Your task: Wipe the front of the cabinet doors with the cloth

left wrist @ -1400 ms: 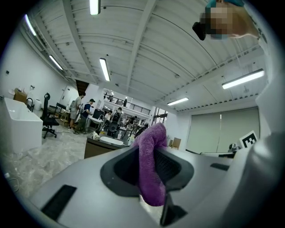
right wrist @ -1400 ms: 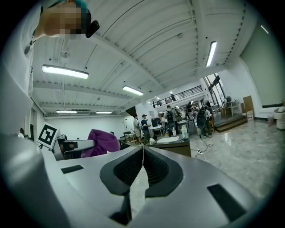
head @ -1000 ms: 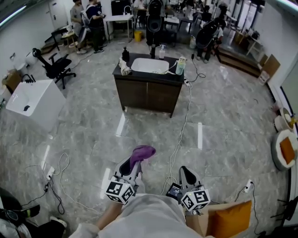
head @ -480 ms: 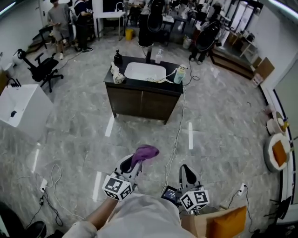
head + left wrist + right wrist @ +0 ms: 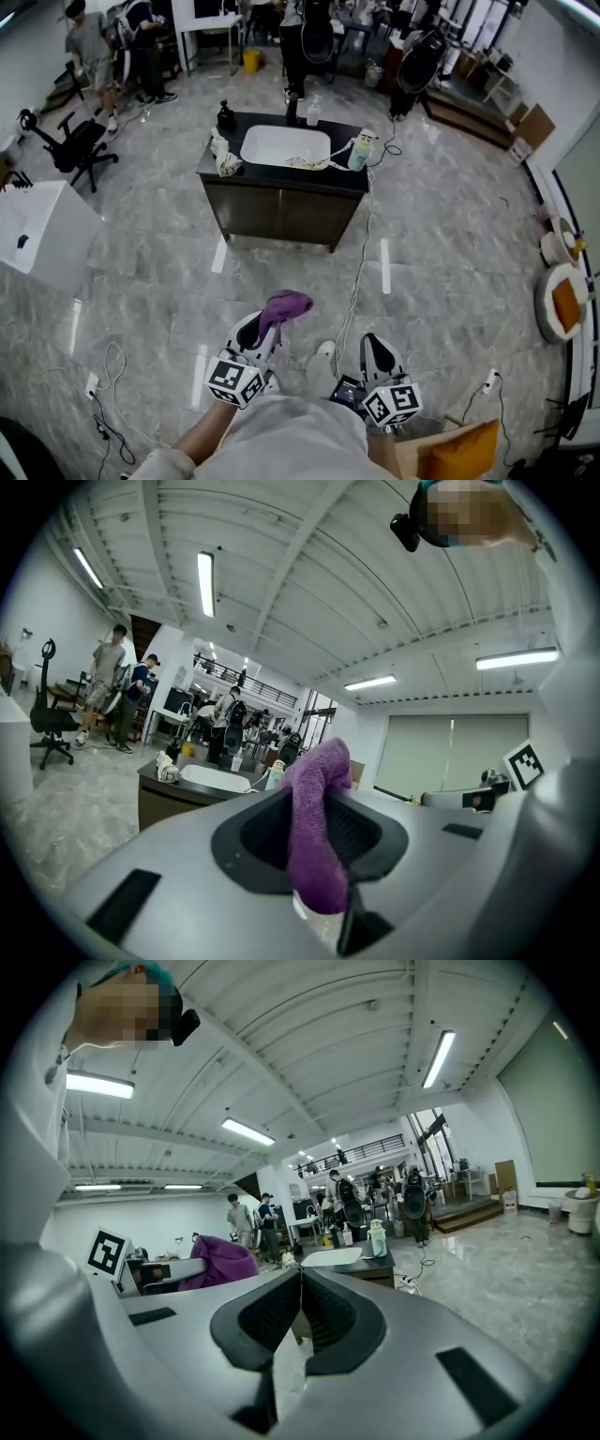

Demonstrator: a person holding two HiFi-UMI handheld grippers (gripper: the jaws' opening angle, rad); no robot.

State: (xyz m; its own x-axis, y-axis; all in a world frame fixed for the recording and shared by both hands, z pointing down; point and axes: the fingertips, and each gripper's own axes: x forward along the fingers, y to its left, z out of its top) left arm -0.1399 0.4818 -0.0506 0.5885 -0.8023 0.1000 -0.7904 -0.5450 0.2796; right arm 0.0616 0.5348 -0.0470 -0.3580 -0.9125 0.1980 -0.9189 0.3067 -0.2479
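A dark brown sink cabinet (image 5: pixel 281 211) with two front doors stands a few steps ahead on the marble floor; it also shows small as the cabinet (image 5: pixel 173 794) and the cabinet (image 5: pixel 361 1265) in the gripper views. My left gripper (image 5: pixel 265 328) is shut on a purple cloth (image 5: pixel 284 307), which sticks up between its jaws as the cloth (image 5: pixel 317 827). My right gripper (image 5: pixel 373 349) is held close to my body, jaws pressed together with nothing in them. From the right gripper view the cloth (image 5: pixel 217 1260) shows to the left.
A white basin (image 5: pixel 285 145), bottles (image 5: pixel 359 150) and a rag (image 5: pixel 223 155) sit on the cabinet top. A cable (image 5: pixel 361 272) trails across the floor from the cabinet. A white box (image 5: pixel 42 239), an office chair (image 5: pixel 75 145), people (image 5: pixel 89 47) and an orange cushion (image 5: pixel 459 450) stand around.
The view has come closer to the cabinet, which now lies a little lower and more central. Both grippers keep the same pose, the cloth still held.
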